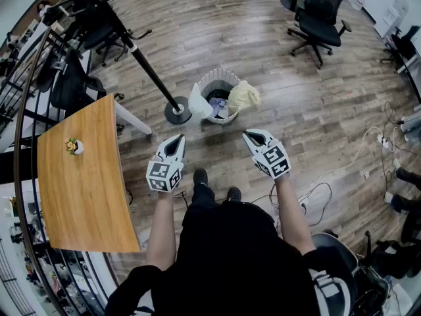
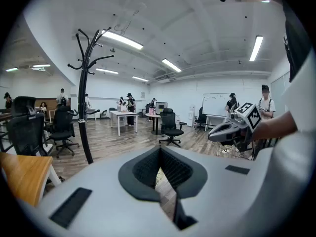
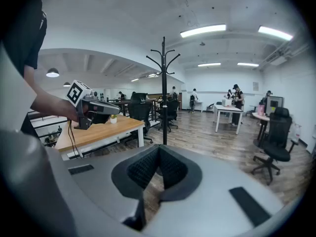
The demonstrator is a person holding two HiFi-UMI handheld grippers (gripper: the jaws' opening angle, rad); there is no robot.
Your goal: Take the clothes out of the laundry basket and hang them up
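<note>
Laundry basket [image 1: 217, 76] stands on the wooden floor straight ahead of us, beyond both tools and roughly midway between them. Our left gripper [image 1: 178, 138] and right gripper [image 1: 249, 135] are held side by side at about the same reach, each with its jaws pressed together and nothing between them. Neither is close to the basket yet, and both point only slightly downward, whereas the clothes lie well below.

A white garment [image 1: 198, 103] droops over the basket's left rim and a yellow garment [image 1: 244, 96] over its right rim, with darker clothes [image 1: 219, 105] inside. So we judge that the left tool has the shorter line to the white piece and the right to the yellow one. The coat stand [image 1: 148, 68] has its round base just beside the basket on the left, its pole leaning away towards the far left in the head view.

We would need to step forward, dip down and spread the jaws before any grab.
</note>
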